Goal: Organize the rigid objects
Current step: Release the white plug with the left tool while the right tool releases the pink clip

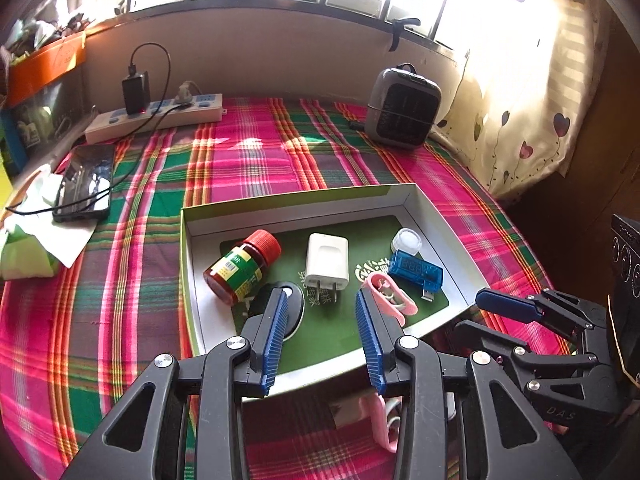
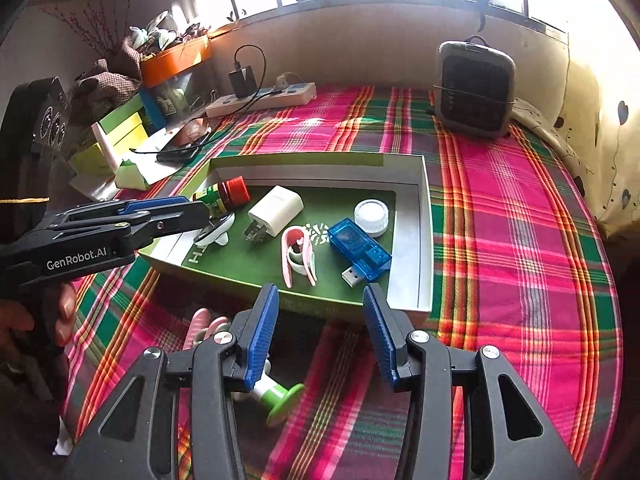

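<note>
Nearest my left camera, the left gripper has its blue-padded fingers spread apart with nothing between them, poised over the near edge of the shallow box. My right gripper is likewise parted and empty, just short of the box's near wall; in the left view it shows off to the right.

Under the right gripper, on the plaid cloth outside the box, lie a pink clip and a white spool with a green end, both partly hidden by the fingers.

Inside the box I see a red-capped bottle on its side at the left, a black-and-white round piece beside it, a white charger with prongs toward me, a second pink clip, a blue USB meter and a small white round cap near the far right corner.

Well beyond the box are a grey fan heater, a power strip with a black adapter plugged in, and a phone at the left. A person's fingertips show on the left gripper's handle.
</note>
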`<state>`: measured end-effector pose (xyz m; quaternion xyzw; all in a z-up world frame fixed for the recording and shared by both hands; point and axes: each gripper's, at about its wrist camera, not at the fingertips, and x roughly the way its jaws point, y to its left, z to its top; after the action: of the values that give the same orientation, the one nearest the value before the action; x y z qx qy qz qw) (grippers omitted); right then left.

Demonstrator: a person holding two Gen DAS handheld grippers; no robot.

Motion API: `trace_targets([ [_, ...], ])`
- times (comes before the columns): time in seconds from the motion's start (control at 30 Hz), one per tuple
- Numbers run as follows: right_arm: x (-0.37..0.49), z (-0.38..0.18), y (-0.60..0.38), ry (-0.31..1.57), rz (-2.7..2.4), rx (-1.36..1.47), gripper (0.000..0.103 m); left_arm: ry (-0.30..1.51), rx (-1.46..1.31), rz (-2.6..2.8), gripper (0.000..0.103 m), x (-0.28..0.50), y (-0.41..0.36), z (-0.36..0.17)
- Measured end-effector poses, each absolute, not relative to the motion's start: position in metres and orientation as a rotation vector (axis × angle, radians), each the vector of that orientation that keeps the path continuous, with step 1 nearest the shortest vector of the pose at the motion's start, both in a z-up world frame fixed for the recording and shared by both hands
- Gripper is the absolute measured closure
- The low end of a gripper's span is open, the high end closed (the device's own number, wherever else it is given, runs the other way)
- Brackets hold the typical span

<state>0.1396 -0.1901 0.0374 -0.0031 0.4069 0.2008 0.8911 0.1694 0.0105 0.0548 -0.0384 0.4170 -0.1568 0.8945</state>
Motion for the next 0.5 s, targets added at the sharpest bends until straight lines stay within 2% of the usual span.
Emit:
trace_targets([
  [0.5,0.097,0.022,-0.196,0.853,0.442,0.058,0.057,0.871,-0.181,-0.314,0.068,0.116,0.037,0.039],
])
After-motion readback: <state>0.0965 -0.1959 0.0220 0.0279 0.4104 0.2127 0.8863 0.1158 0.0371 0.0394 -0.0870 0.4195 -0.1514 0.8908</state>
